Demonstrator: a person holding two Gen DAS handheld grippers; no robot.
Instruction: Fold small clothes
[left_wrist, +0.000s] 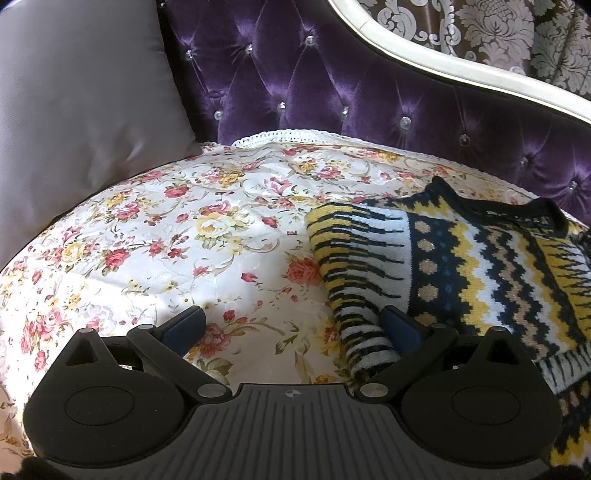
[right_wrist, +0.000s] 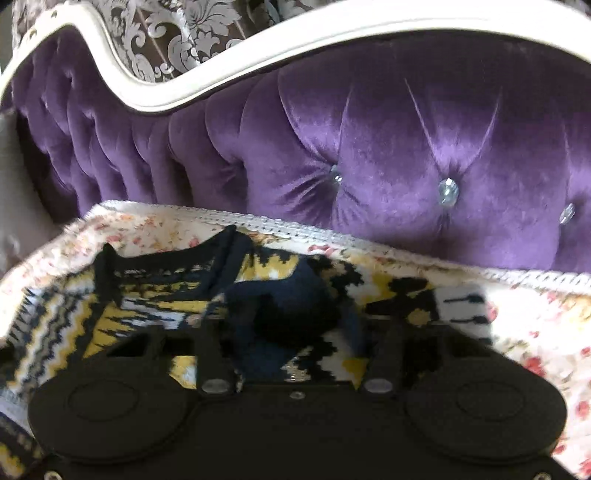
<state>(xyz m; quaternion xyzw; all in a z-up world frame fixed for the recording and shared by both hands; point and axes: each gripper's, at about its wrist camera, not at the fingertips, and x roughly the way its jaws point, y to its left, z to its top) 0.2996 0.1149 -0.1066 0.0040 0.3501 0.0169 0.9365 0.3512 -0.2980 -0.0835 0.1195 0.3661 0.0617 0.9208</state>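
On the floral quilted sofa cover (left_wrist: 155, 229), the yellow, navy and white patterned knit sweater (left_wrist: 480, 266) lies partly folded; left gripper (left_wrist: 291, 321) spread empty, right gripper (right_wrist: 295, 325) pinching a bunched fold of it.

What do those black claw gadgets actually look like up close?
Each claw is matte black plastic. The left claw has two round disc housings, a ribbed grey centre plate with a small crosshair mark, silver pivot pins, and angled link arms ending in dark blue pads. The right claw has the same build, though blurred. No cables, hands or sleeves show.
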